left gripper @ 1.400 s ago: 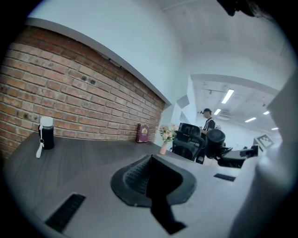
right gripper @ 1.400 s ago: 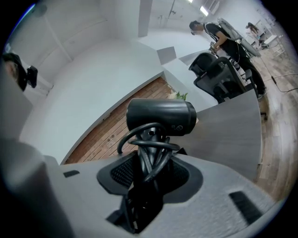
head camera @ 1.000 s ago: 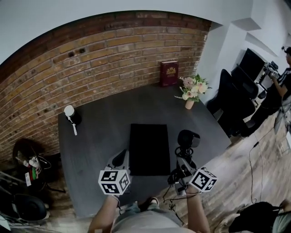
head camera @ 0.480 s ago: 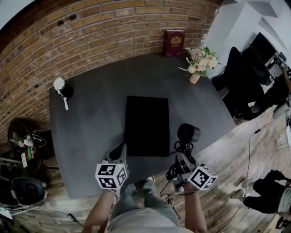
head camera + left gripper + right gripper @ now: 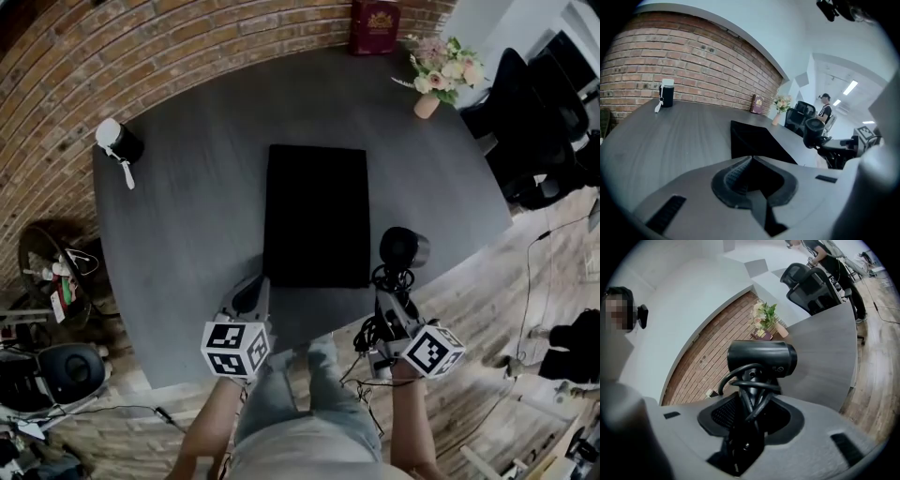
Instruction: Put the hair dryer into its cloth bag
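One hair dryer [image 5: 761,359] gripped lengthwise by right gripper [image 5: 751,408], barrel seemingly crosswise; left gripper [image 5: 751,163] closed.

The head view looks steeply down on the desk [image 5: 187,234], with the brick wall [image 5: 187,56] at its top. The left gripper view sits low at the desk's near edge, facing across the cloth bag [image 5: 317,216] to that wall. The right gripper view, close behind the hair dryer [image 5: 761,359], faces the far corner. All three show the flowers [image 5: 441,75].
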`<move>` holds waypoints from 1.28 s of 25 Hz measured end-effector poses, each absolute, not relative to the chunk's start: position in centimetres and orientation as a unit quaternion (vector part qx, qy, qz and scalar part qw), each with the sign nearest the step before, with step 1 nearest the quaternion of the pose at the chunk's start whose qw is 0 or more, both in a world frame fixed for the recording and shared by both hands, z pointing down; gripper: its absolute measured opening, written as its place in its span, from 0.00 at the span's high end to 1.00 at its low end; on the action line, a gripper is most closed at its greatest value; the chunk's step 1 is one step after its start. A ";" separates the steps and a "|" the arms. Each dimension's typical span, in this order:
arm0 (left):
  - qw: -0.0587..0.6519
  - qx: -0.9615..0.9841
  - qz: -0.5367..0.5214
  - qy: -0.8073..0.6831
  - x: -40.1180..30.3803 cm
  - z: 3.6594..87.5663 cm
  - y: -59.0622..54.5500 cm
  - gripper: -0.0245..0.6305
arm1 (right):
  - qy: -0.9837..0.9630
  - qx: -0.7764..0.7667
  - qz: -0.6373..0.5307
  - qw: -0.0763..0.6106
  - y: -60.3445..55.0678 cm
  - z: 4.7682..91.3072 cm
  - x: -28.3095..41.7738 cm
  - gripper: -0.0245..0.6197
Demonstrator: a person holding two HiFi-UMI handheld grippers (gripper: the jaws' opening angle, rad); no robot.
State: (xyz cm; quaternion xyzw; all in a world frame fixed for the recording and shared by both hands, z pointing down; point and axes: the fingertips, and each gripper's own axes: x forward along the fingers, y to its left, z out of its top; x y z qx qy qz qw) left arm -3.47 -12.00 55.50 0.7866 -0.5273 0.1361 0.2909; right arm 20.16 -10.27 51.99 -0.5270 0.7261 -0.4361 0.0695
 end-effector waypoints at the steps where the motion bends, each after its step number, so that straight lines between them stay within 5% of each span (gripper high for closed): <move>1: 0.290 0.788 0.138 -0.525 -3.5 55.6 -12.0 0.95 | 0.725 -0.527 -0.437 0.070 -10.3 52.1 20.1 0.72; 16: 0.260 0.848 0.245 -0.391 -2.1 56.9 -11.2 0.95 | 0.703 -0.549 -0.444 0.082 -10.2 52.7 19.9 0.72; 20: 0.252 0.864 0.274 -0.339 -1.3 57.2 -11.1 0.83 | 0.697 -0.558 -0.441 0.088 -10.0 52.5 20.2 0.72; 32: 0.068 0.882 0.446 -0.136 0.7 60.4 -9.8 0.75 | 0.673 -0.587 -0.439 0.097 -8.6 52.6 21.5 0.72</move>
